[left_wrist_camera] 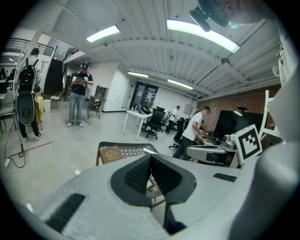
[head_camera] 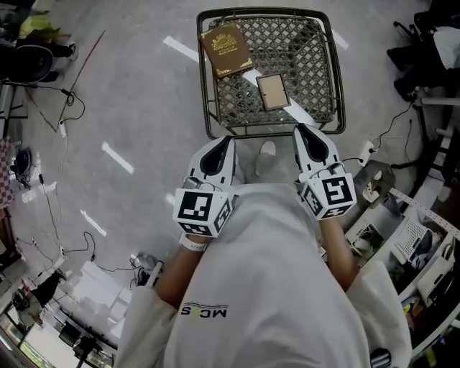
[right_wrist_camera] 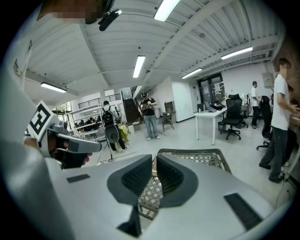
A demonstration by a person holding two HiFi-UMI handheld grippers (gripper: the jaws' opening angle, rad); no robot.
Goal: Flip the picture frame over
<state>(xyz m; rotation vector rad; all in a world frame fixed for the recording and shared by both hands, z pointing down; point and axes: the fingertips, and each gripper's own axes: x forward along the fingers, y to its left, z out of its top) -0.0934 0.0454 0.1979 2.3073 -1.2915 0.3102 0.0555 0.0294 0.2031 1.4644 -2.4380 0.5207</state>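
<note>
Picture frame [head_camera: 273,91] lay flat on mesh table [head_camera: 204,79], long axis running near-to-far, left gripper [head_camera: 228,141] and right gripper [head_camera: 299,131] pressed together, empty.

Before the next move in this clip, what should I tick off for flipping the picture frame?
1. Picture frame in view, flat on the mesh table: ok.
2. Frame clear of the brown book: ok, it lies beside the book and seems to be apart from it.
3. Left gripper empty: ok, but its jaws are together, so not ok for a grasp.
4. Right gripper empty: ok, jaws also together, not ok for a grasp.
5. Grippers at the frame: not ok, both are short of the table's near rim.
6. Which face of the frame is up: cannot tell.
</note>
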